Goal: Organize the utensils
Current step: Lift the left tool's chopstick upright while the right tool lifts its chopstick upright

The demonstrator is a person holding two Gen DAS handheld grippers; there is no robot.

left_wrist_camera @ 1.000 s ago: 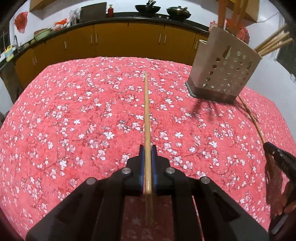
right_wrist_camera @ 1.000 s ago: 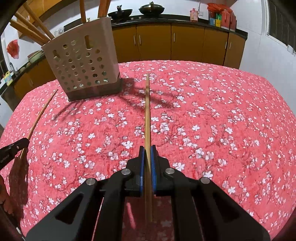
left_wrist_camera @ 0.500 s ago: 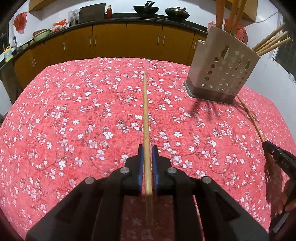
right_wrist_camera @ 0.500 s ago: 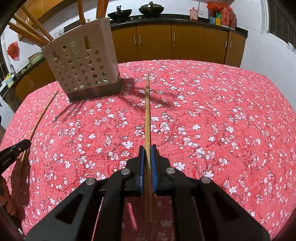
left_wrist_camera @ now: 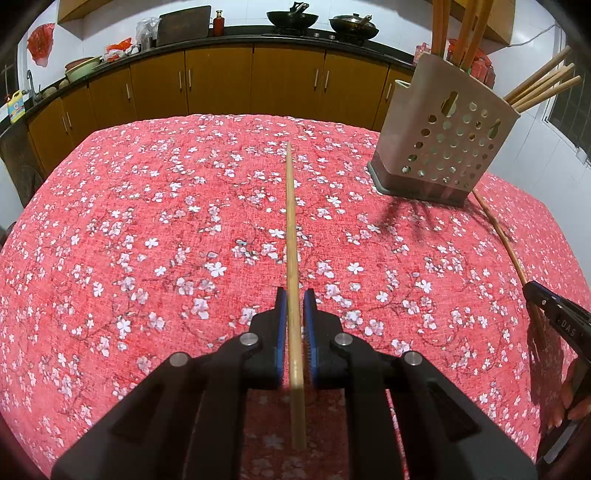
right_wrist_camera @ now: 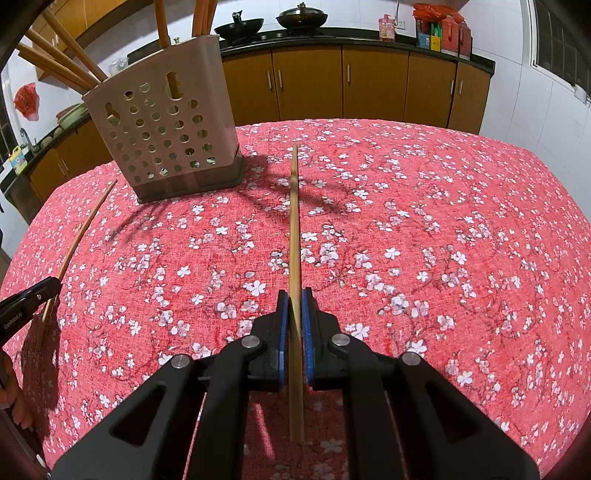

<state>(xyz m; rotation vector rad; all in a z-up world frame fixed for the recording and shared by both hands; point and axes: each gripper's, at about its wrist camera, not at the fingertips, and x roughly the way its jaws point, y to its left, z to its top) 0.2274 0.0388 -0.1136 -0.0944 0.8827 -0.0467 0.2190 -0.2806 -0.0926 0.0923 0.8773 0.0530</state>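
My left gripper (left_wrist_camera: pixel 294 295) holds a wooden chopstick (left_wrist_camera: pixel 291 229) between its blue pads, though a small gap shows on each side of the stick. My right gripper (right_wrist_camera: pixel 294 297) is shut on another chopstick (right_wrist_camera: pixel 294 221). Both sticks point forward over the red floral tablecloth. A beige perforated utensil holder (left_wrist_camera: pixel 443 140) with several chopsticks in it stands at the far right in the left wrist view and at the far left in the right wrist view (right_wrist_camera: pixel 166 125). Each view shows the other gripper with its stick at the edge (left_wrist_camera: pixel 554 317) (right_wrist_camera: pixel 26 302).
The table is covered by a red cloth with white blossoms (left_wrist_camera: pixel 147 240). Brown kitchen cabinets (left_wrist_camera: pixel 221 81) and a dark counter with woks (left_wrist_camera: pixel 291 18) run behind the table. A white wall and window lie to the right (right_wrist_camera: pixel 554 55).
The left gripper's pads have eased apart a little around its chopstick. Both views have shifted slightly; the holder looks a bit closer in the right wrist view.
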